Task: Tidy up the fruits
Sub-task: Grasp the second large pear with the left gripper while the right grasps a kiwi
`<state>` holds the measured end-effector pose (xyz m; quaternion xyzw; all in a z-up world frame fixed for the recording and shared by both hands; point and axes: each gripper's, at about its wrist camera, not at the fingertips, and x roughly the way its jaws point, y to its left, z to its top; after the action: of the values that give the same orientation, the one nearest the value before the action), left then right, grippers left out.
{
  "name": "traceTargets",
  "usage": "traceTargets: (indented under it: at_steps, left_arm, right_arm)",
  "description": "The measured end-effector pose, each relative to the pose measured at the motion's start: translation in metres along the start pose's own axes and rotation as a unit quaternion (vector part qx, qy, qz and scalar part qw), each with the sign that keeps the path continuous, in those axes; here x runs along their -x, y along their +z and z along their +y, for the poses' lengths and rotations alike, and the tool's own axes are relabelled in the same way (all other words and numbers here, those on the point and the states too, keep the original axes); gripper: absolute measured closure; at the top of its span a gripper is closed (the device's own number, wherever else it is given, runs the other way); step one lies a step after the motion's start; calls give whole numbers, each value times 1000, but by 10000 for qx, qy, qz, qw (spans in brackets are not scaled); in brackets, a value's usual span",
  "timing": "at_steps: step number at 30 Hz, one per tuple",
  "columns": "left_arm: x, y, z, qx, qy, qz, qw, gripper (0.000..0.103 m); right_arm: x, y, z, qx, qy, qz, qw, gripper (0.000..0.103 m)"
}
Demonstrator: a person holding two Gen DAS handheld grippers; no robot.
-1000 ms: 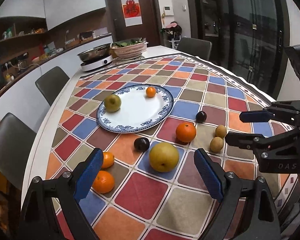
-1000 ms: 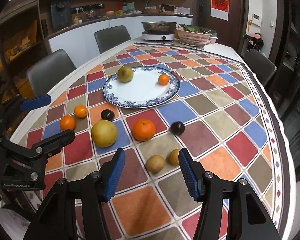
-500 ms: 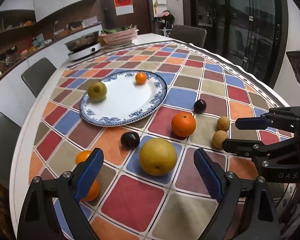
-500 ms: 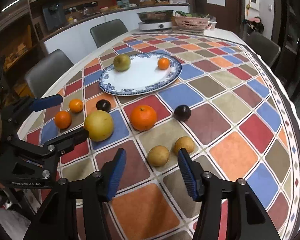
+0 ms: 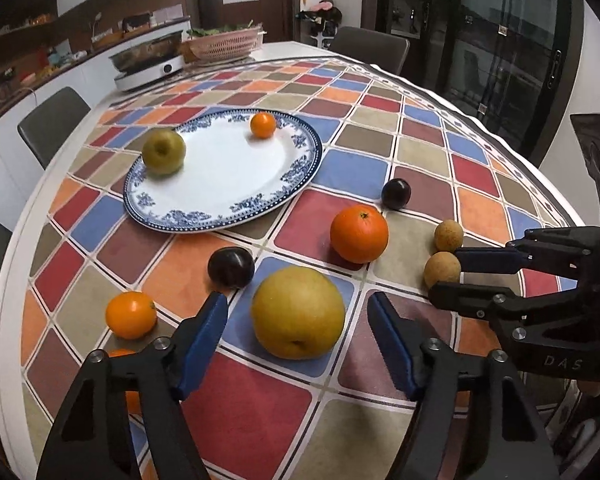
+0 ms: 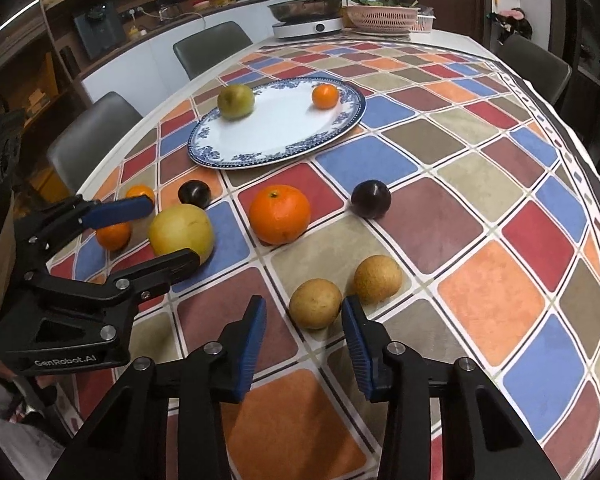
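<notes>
A large round yellow pear (image 5: 298, 312) lay on the checkered tablecloth (image 5: 380, 160), framed by the spread blue-padded left gripper (image 5: 298, 320). The right gripper (image 6: 304, 316), likewise spread, flanked a small tan round fruit (image 6: 315, 303). Beyond stood a blue-rimmed white plate (image 5: 284, 184) holding a green apple (image 5: 164, 152).

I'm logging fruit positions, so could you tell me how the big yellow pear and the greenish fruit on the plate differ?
The yellow pear lies on the tablecloth between the open left gripper's fingers; the greenish fruit sits on the plate. The pear looks larger and yellower. Both are round, and neither is gripped.
</notes>
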<state>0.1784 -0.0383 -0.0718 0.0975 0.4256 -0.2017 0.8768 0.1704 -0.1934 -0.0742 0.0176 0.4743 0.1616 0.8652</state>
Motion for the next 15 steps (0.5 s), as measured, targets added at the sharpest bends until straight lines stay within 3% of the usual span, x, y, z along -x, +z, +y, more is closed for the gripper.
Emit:
traceTargets:
  at_steps: [9, 15]
  left_arm:
    - [-12, 3, -1, 77, -61, 161, 9998, 46]
    - [-13, 2, 1, 146, 17, 191, 9997, 54]
  right_arm:
    - [-8, 1, -5, -51, -41, 61, 10000, 73]
    - [-6, 1, -5, -4, -39, 42, 10000, 73]
